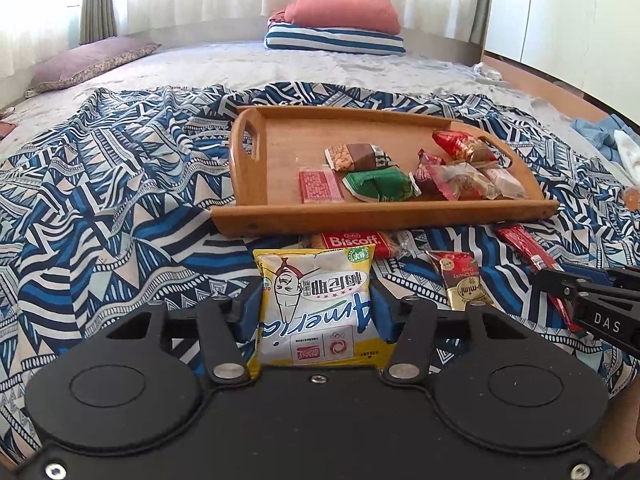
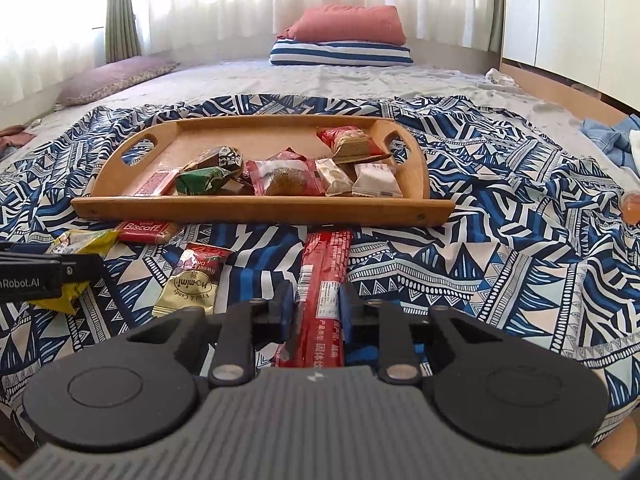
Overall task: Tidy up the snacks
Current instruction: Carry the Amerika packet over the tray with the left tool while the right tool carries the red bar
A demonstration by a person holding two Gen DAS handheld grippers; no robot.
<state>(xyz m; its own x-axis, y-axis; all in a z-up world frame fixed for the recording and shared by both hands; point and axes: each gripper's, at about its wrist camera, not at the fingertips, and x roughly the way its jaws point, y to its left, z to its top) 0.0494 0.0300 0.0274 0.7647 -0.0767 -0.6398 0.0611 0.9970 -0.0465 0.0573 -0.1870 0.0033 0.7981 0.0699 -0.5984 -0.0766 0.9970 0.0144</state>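
Observation:
A wooden tray (image 1: 256, 216) (image 2: 248, 206) lies on the patterned blue bedspread and holds several wrapped snacks. My left gripper (image 1: 316, 304) is shut on a yellow and white snack bag (image 1: 316, 304), which also shows in the right wrist view (image 2: 80, 240). My right gripper (image 2: 316, 304) is shut on a long red snack stick (image 2: 326, 272), which also shows in the left wrist view (image 1: 528, 252). A red Biscoff packet (image 1: 352, 242) (image 2: 146, 230) and a gold and red Ho-mimi candy packet (image 1: 466, 280) (image 2: 192, 280) lie on the spread in front of the tray.
Folded pink and striped bedding (image 1: 336, 24) sits at the far end of the bed. A purple pillow (image 1: 88, 62) lies far left. Blue clothing (image 2: 612, 136) and a small orange jelly cup (image 2: 632, 208) lie at the right. A wardrobe (image 2: 560, 12) stands at the right.

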